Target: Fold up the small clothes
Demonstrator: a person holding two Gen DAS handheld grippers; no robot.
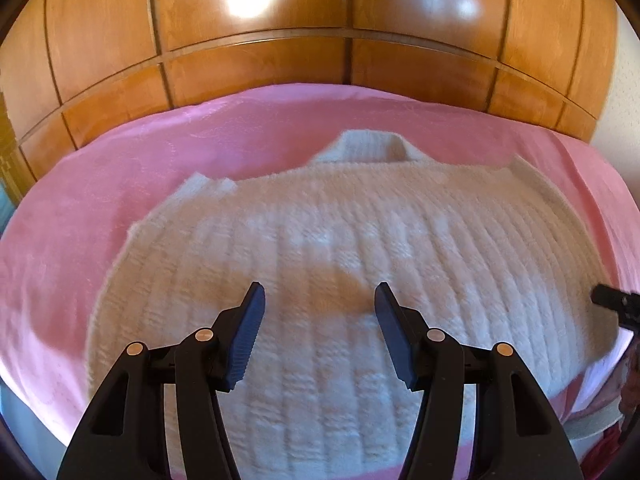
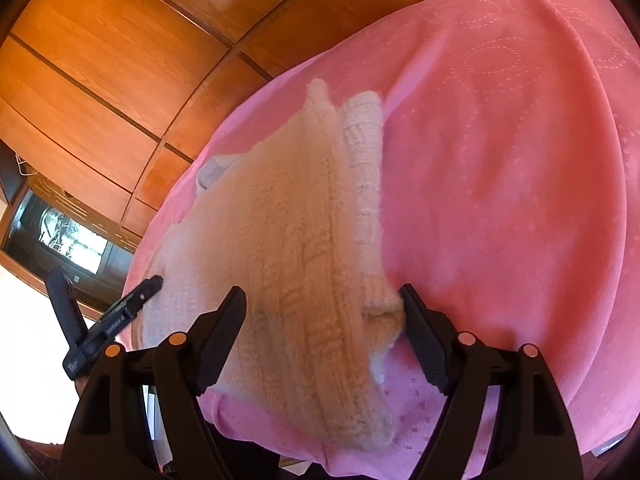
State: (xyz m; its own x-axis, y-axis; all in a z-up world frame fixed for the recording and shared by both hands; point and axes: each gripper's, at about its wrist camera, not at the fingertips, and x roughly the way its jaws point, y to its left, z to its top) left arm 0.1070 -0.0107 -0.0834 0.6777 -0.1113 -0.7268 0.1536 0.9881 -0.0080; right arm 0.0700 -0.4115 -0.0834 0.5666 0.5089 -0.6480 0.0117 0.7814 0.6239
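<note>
Left wrist view. Cream ribbed-knit small sweater (image 1: pixel 320 240) lies flat on the bed's pink bedspread (image 1: pixel 120 184), collar toward the glossy wooden wardrobe panels (image 1: pixel 280 60) at the far side. Near hem toward the camera. Left gripper (image 1: pixel 320 312) hovers over the lower body of the knit, jaws apart, nothing between them. Tip of the other tool shows at the right edge, by the sweater's right side. Picture slightly smeared; no contact seen.

Right wrist view. Right gripper (image 2: pixel 322 304) sits low at the sweater's right side, jaws standing wide apart. A thick fold of sweater (image 2: pixel 296 216), sleeve and cuff, lies between them; right pad is just beside the cuff. Whether it touches, cannot tell. Not clamped. Left gripper (image 2: pixel 120 312) seen at the left, beside the knit.

Handling, judged: light, soft, limp, bulky knit; will sag and stretch, not slip. Take it at shoulder seam, cuff or hem, pinching the full thickness.

Room: wide bare bedspread to the right for laying folds. Bed edge close below the hem; wardrobe close behind the collar.
</note>
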